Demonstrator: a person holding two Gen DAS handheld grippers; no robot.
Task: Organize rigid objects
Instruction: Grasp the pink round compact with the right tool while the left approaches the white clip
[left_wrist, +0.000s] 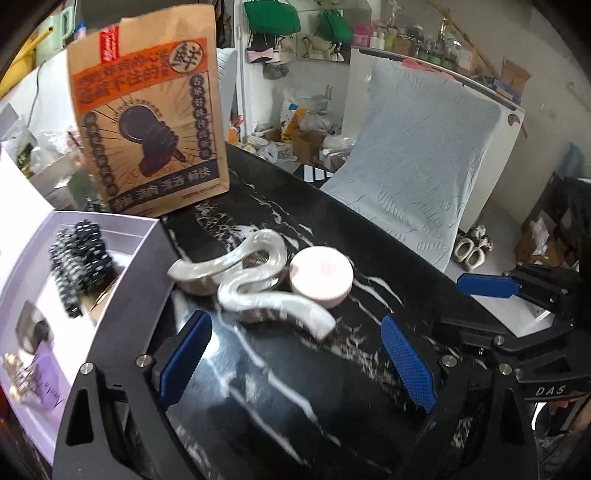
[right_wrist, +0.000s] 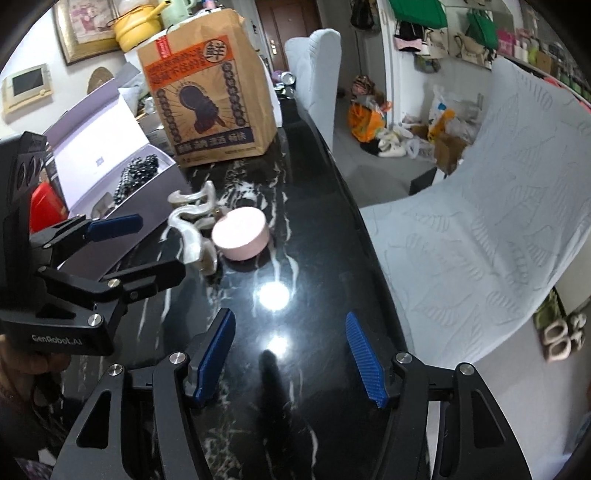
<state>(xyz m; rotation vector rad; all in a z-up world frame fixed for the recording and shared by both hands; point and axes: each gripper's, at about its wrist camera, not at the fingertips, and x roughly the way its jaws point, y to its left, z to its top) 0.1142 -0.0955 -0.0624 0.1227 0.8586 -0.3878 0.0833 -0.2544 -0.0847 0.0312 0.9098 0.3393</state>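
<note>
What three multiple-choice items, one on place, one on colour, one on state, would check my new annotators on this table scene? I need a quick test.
1. Where does the round pink puck-shaped case lie?
A. in the lilac box
B. on the black marble table, beside the pearly wavy hair claw
C. inside the paper bag

2. What colour are the pads of the left tool?
A. blue
B. red
C. white

3. How does the printed brown paper bag stand?
A. flat on its side
B. crumpled in the box
C. upright on the table

Key: 1 B, the case sits on the table next to the claw; 2 A, both pads show blue; 3 C, it stands upright behind the open lilac box.
</note>
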